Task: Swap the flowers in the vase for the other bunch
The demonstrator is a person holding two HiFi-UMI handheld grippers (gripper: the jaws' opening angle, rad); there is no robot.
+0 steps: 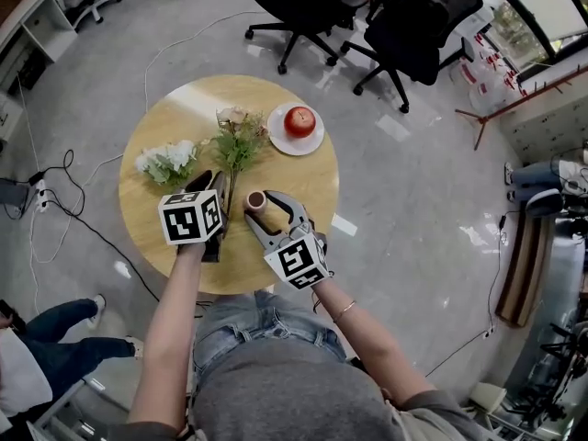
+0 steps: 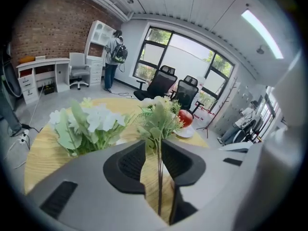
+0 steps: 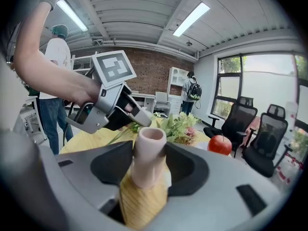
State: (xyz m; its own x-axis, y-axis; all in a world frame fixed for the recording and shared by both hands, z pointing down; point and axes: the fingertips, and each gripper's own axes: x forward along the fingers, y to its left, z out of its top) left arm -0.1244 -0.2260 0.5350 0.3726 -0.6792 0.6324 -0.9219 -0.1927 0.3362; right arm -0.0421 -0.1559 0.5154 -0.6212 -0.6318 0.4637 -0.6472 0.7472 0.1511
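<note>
A: What could go wrong from here?
B: The left gripper (image 2: pixel 154 150) has its jaws parted, and the thin stem of the green bunch (image 1: pixel 236 145) stands loose in the gap with no pad pressing on it. If the person lifts that hand now, the bunch will likely stay behind or slide askew. The right gripper (image 3: pixel 149 166) is clamped on the neck of the pink vase (image 1: pixel 256 200), just toward 5 o'clock of the centre of the table (image 1: pixel 170 118). A tilt of that hand could tip the vase, and its empty mouth looks narrow for a bushy bunch.
A: Which way does the green bunch lie?
B: Its long axis runs 12 to 6. The heads point toward 12, beside the plate (image 1: pixel 278 141) with the apple (image 1: pixel 299 120), and the cut end points toward 6, inside the left jaws. The white bunch (image 1: pixel 168 162) lies at 9 o'clock, apart from the vase
</note>
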